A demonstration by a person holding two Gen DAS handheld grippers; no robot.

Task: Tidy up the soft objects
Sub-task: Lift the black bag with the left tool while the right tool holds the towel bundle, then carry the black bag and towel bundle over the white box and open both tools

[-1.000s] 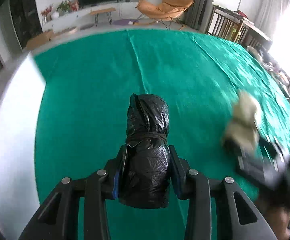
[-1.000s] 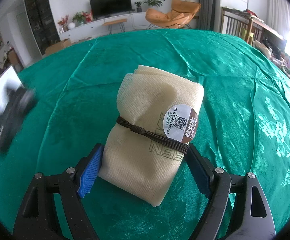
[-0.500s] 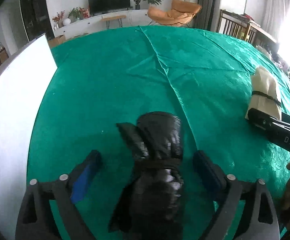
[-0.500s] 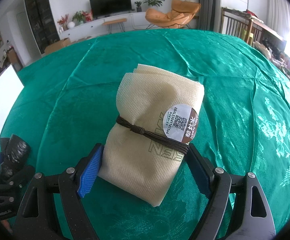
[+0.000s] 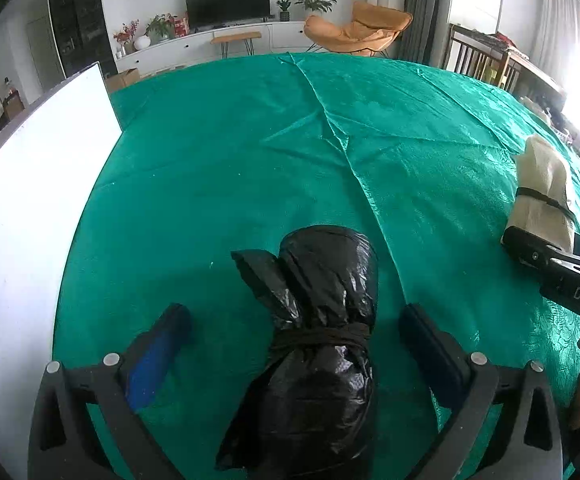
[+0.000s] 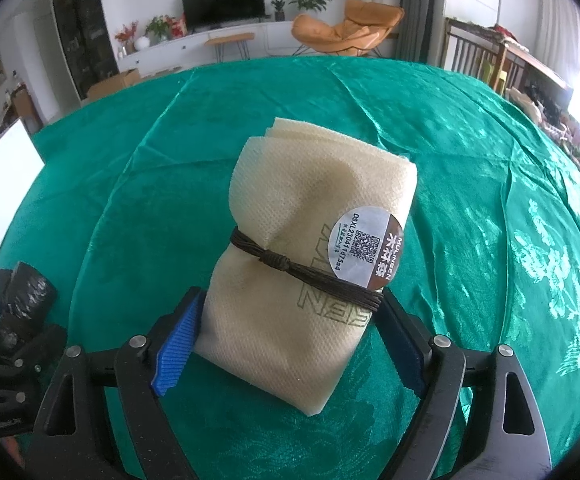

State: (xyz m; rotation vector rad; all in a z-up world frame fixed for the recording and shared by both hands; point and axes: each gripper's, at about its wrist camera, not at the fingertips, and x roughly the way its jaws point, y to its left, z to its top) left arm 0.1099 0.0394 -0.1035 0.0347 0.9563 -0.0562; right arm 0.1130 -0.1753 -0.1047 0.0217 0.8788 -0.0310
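White board (image 5: 29, 240) stands at the far left edge of the bench (image 5: 249, 152), which is covered in green cloth. Right of the board, the left gripper (image 5: 294, 332) is spread wide, jaws opening, pads clear of the black plastic bundle (image 5: 322, 344) on both sides. The bundle lies on the cloth between the fingers, tied round the middle with dark cord, so it looks released and set down, nothing gripped. Further right of the board, well apart from the black bundle, the right gripper (image 6: 290, 328) has the beige fabric roll (image 6: 310, 248) between its fingers; roll is cord-tied, round sticker on it, blue pad and dark pad both sit against its sides, so it reads as closed on the roll, which seems to rest on or just above the cloth. Progress guess: black bundle placed, beige roll not yet let go; what remains is probably setting it in its spot near the first. No other soft items visible on the bench.
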